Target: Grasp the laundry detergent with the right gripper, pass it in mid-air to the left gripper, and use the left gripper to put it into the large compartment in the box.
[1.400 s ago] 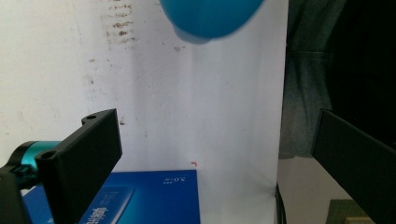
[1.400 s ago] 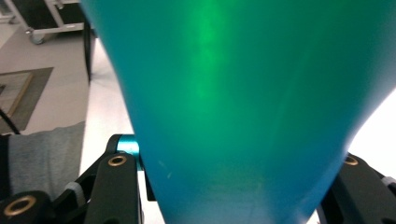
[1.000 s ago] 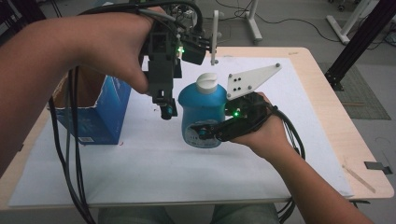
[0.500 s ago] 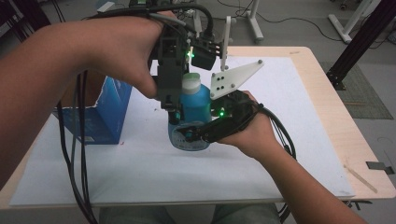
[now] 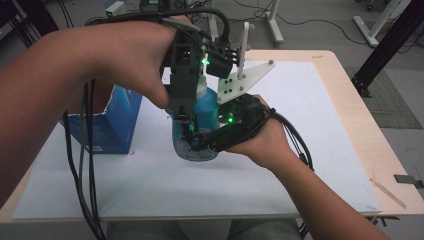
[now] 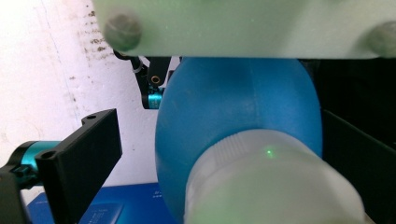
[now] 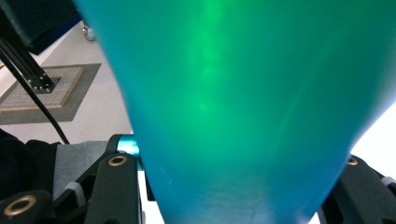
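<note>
A blue plastic bottle with a white screw cap is lifted off the white mat. My right gripper is shut on its lower body from the right, and its black jaws press both sides of the bottle. My left gripper comes down from above over the cap. In the left gripper view its jaws stand open on either side of the cap, and the left jaw is well apart from the bottle. In the high view the left gripper body hides the cap.
An open blue carton stands on the white mat left of the bottle. The right gripper's white three-cornered plate sticks up beside the left gripper. Cables hang from the left arm at the left.
The right gripper has carried the bottle to the left, under the left gripper. The cap, plainly visible before, now sits between the left gripper's jaws. The left hand has held its place.
</note>
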The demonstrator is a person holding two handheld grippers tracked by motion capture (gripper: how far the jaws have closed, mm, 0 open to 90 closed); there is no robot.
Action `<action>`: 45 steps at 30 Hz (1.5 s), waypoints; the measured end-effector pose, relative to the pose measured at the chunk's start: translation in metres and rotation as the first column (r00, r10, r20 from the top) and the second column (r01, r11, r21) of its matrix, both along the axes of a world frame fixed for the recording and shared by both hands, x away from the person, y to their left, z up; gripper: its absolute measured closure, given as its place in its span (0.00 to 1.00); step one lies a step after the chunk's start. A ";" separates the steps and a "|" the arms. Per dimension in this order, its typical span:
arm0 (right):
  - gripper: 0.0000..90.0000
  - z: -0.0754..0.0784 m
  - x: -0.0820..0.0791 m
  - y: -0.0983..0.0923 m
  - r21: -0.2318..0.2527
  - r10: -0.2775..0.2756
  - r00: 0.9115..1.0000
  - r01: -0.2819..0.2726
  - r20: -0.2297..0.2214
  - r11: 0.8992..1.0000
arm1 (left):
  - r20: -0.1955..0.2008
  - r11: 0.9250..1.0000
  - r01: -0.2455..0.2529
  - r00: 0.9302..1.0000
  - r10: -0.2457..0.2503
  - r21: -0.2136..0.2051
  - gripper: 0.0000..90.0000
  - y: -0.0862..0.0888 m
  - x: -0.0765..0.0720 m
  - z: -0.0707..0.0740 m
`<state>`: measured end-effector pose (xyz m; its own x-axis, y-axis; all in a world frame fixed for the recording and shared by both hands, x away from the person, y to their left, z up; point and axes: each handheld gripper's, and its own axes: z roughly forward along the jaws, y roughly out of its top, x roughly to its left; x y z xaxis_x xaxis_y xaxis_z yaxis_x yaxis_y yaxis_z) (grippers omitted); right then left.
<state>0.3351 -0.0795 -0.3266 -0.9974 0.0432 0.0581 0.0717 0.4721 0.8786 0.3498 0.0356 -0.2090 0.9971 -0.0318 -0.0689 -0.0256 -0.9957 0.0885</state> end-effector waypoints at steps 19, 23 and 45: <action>0.51 0.000 0.001 0.001 0.004 0.001 1.000 -0.001 0.002 1.000 | 0.011 1.000 0.016 1.000 -0.016 0.012 0.11 -0.002 -0.001 -0.001; 0.51 0.000 0.002 0.002 0.000 -0.003 1.000 0.003 0.000 1.000 | 0.008 1.000 0.015 1.000 -0.015 0.007 0.12 -0.001 -0.001 0.001; 0.51 0.001 0.001 0.002 0.017 -0.004 1.000 0.004 0.002 1.000 | 0.007 0.999 0.009 1.000 -0.009 0.037 0.25 -0.002 -0.001 0.000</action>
<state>0.3361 -0.0778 -0.3257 -0.9973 0.0460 0.0573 0.0721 0.4571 0.8865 0.3486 0.0341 -0.2091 0.9973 -0.0381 -0.0627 -0.0349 -0.9981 0.0509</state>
